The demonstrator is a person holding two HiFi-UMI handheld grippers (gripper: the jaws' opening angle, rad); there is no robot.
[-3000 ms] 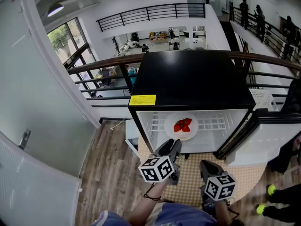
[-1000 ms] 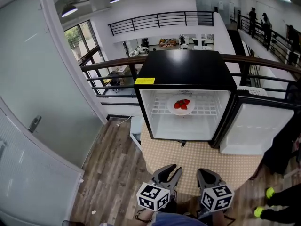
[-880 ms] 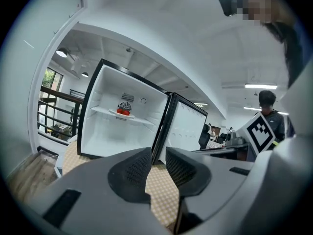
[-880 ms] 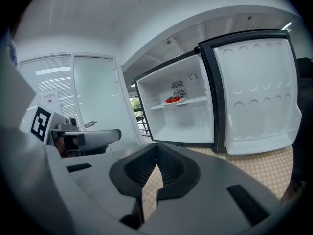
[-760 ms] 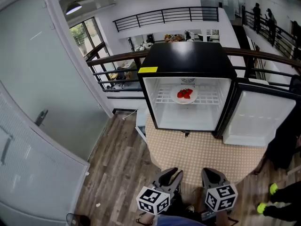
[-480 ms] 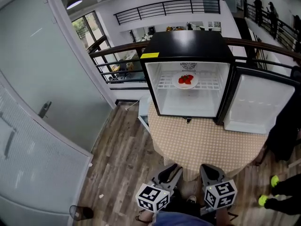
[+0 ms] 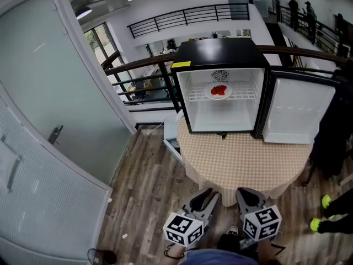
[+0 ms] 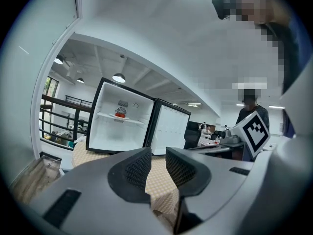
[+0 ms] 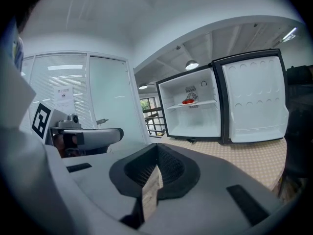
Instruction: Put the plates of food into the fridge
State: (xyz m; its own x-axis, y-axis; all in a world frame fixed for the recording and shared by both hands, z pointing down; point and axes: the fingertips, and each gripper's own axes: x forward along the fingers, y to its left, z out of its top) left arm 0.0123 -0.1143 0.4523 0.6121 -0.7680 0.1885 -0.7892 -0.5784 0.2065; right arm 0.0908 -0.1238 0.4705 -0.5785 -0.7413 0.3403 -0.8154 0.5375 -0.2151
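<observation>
A white plate of strawberries point(image 7: 218, 91) rests on the wire shelf of the small black fridge point(image 7: 218, 51), whose door point(image 7: 298, 110) stands swung open to the right. The fridge stands on a round table with a checked cloth point(image 7: 242, 159). Both grippers are held well back from it, over the wooden floor at the table's near edge. My left gripper point(image 7: 207, 195) is shut and holds nothing. My right gripper point(image 7: 247, 194), level with it, is also shut and holds nothing. The plate point(image 8: 120, 113) shows far ahead beyond the left gripper point(image 8: 157, 160), and the plate point(image 9: 188, 101) likewise beyond the right gripper point(image 9: 156, 153).
A frosted glass wall with a door handle point(image 7: 55, 131) runs along the left. A dark railing point(image 7: 143, 65) passes behind the fridge. A person in dark clothes point(image 7: 333, 137) with bright yellow-green shoes point(image 7: 317, 223) stands at the right of the table.
Both grippers have drawn back from the fridge, across the table to its near edge. The fridge now looks smaller and farther away. The plate stays on the shelf.
</observation>
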